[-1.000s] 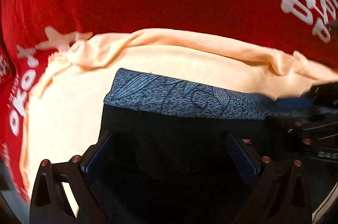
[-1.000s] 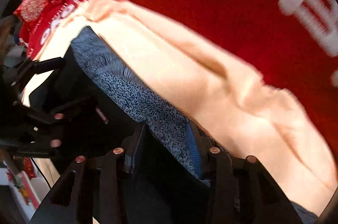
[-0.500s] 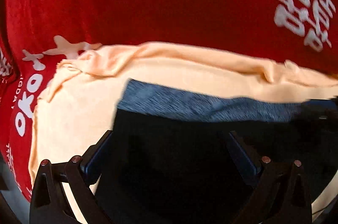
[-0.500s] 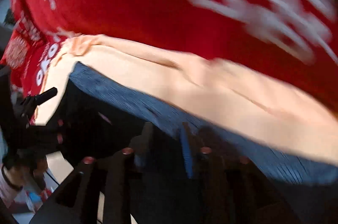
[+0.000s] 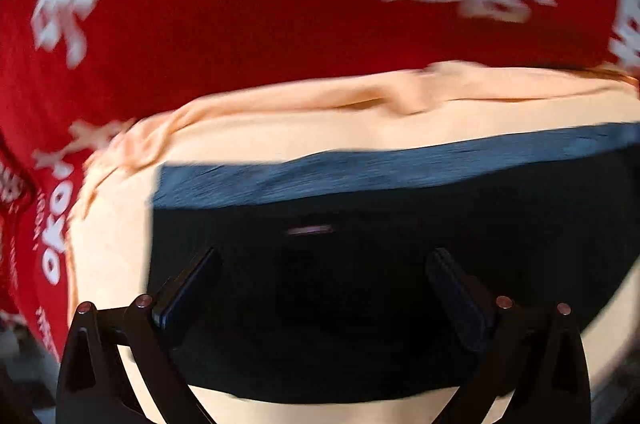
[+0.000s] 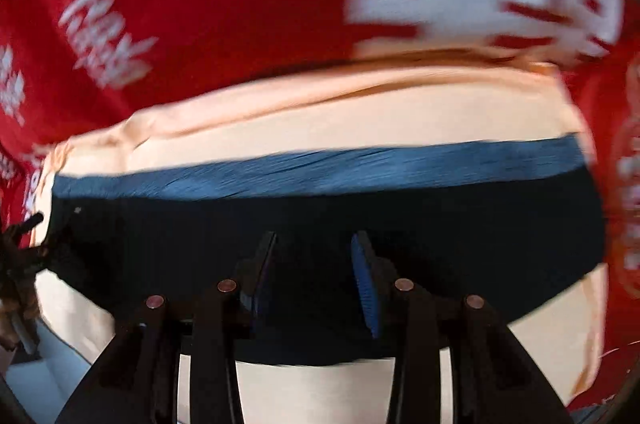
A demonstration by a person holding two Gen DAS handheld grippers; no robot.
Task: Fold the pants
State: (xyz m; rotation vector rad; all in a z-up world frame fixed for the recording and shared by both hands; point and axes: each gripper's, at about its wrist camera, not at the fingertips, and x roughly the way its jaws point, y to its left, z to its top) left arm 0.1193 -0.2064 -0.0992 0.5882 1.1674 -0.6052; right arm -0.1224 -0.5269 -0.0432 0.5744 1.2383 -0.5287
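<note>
The black pants point(image 5: 360, 264) lie folded flat on a peach cloth point(image 5: 320, 128), with a blue-grey patterned band point(image 5: 360, 176) along their far edge. They also show in the right wrist view point(image 6: 320, 224), with the same band point(image 6: 320, 172). My left gripper point(image 5: 324, 288) is wide open and hovers over the black fabric. My right gripper point(image 6: 314, 272) is partly open, its blue pads point(image 6: 366, 284) apart, over the near edge of the pants. The left gripper point(image 6: 24, 244) shows at the left edge of the right wrist view.
A red cloth with white lettering point(image 5: 280, 4) covers the surface beyond and around the peach cloth point(image 6: 360, 96). A pale surface point(image 6: 48, 376) shows at the lower left of the right wrist view.
My right gripper has let go of the patterned band and opened, swinging back to face the pants squarely. Both views have pulled back. The pants now lie flat.
</note>
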